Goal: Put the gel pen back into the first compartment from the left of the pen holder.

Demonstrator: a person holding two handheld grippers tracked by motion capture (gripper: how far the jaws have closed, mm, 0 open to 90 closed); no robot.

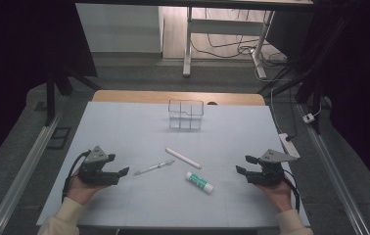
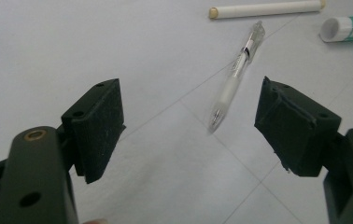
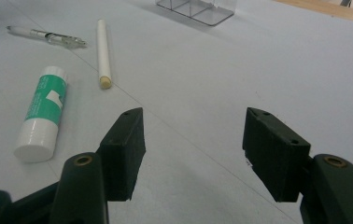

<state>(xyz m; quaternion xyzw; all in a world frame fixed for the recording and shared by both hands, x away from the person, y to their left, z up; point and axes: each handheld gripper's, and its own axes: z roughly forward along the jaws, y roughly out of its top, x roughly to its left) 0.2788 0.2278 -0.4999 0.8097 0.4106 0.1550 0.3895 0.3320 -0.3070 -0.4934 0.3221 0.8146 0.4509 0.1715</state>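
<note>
A clear pen (image 1: pixel 153 168) (image 2: pixel 236 75) (image 3: pixel 48 35), a white stick (image 1: pixel 183 158) (image 2: pixel 267 9) (image 3: pixel 102 45) and a green-and-white glue stick (image 1: pixel 199 181) (image 2: pixel 348 28) (image 3: pixel 42 113) lie near the middle of the white table (image 1: pixel 124 127). My left gripper (image 1: pixel 122 174) (image 2: pixel 189 125) rests at the front left, open and holding nothing, with the pen's tip just beyond its jaws. At the front right sits my right gripper (image 1: pixel 245 164) (image 3: pixel 193 147), open and holding nothing, the glue stick to its left.
A clear plastic organiser with compartments (image 1: pixel 186 114) (image 3: pixel 197 9) stands at the back centre of the table. Metal rails (image 1: pixel 24 169) run along both sides, and a power strip (image 1: pixel 289 144) lies by the right edge. A desk frame with cables (image 1: pixel 232 44) stands beyond.
</note>
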